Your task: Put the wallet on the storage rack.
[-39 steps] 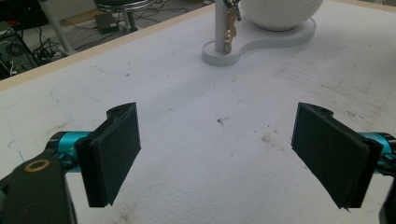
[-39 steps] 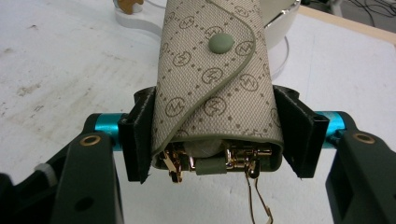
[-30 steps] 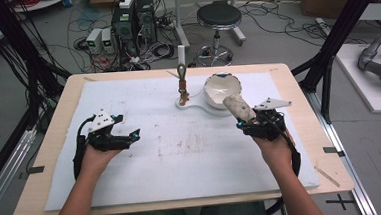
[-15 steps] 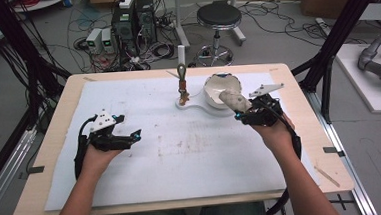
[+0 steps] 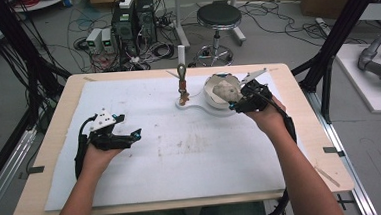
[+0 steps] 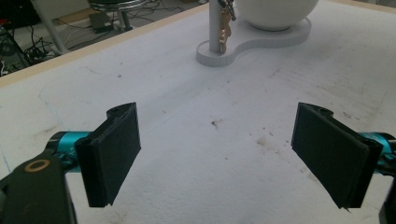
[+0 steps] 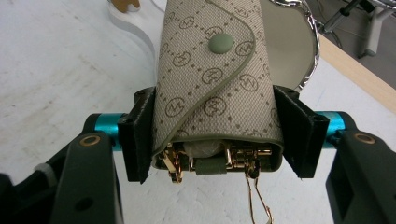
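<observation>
White mat on the table: the key pouch is clamped across its sides by the right gripper, held over the bowl beside the key stand. The left gripper is parked on the mat, jaws wide, nothing between them. Pouch is judged light, soft fabric with loose metal hooks; best gripped mid-body across the sides.

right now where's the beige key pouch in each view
High view: key pouch right of centre, over the white bowl, in the right gripper.
Left gripper view: not in it.
Right gripper view: centre, clamped between the jaws.
Shared landmark: the white bowl.
</observation>
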The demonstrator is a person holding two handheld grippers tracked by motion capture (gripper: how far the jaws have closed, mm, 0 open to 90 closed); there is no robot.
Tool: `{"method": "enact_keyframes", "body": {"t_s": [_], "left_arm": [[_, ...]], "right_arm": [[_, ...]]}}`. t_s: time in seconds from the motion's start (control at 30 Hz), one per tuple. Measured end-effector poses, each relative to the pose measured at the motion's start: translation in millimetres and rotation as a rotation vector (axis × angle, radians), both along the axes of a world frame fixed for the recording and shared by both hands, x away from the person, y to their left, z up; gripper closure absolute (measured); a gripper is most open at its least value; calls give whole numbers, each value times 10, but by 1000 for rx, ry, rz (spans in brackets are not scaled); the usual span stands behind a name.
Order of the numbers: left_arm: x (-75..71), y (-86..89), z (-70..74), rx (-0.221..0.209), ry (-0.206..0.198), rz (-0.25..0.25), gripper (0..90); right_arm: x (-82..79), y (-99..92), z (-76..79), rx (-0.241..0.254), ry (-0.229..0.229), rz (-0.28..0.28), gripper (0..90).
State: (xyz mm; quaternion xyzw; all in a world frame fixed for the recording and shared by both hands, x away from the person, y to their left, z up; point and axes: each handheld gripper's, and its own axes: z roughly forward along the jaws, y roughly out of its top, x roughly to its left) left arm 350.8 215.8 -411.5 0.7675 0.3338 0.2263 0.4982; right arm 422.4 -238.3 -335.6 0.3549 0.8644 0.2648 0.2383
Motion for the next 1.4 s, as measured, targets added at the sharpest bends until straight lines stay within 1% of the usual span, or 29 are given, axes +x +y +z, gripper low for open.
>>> {"method": "enact_keyframes", "body": {"t_s": [0.1,0.13,0.17,0.27,0.37,0.43,0.53,0.57,0.6,0.63,0.77,0.83,0.93,1.03,1.1,1.17,1.23,1.27,1.33,1.4], "left_arm": [[4,-5,-5,-2,2,0,156],[6,-5,-6,0,1,-1,156],[7,-8,-7,0,1,-1,156],[6,-14,-7,2,1,-2,156],[4,-12,-3,4,-1,-2,156],[3,-10,-4,1,-2,-1,156],[8,-12,-8,1,0,-3,156],[8,-14,-9,1,1,-4,156],[8,-15,-8,4,0,-4,156],[8,-16,-7,6,1,-4,156],[15,-13,-12,5,4,-4,156],[15,-17,-15,3,4,-2,156],[11,-25,-15,5,5,-2,156],[17,-32,-20,15,11,-5,156],[14,-41,-22,14,12,-3,156],[10,-48,-21,16,10,-5,156],[6,-46,-17,22,9,-5,156],[5,-46,-16,23,8,-4,156],[4,-46,-15,22,9,-4,156],[3,-45,-14,22,9,-5,156]], "right_arm": [[70,26,-15,-19,16,-1,370],[86,35,-16,-27,9,1,370],[122,48,-16,-26,14,1,370],[158,62,-29,-34,23,-1,370],[220,101,-61,-57,35,-5,369],[233,114,-65,-63,37,-9,369],[278,157,-75,-83,35,-11,369],[294,173,-79,-95,37,-15,369],[336,207,-83,-118,46,-19,368],[349,219,-89,-116,36,-19,368],[390,249,-110,-106,39,-34,368],[433,257,-153,-125,52,-45,366],[455,252,-166,-128,51,-54,361],[481,257,-182,-120,35,-76,357],[491,257,-187,-120,34,-75,354],[498,269,-197,-126,30,-85,346],[504,284,-213,-146,15,-109,311],[504,284,-213,-146,15,-109,311],[492,288,-197,-144,-7,-118,276],[455,273,-148,-120,-41,-126,206]]}}
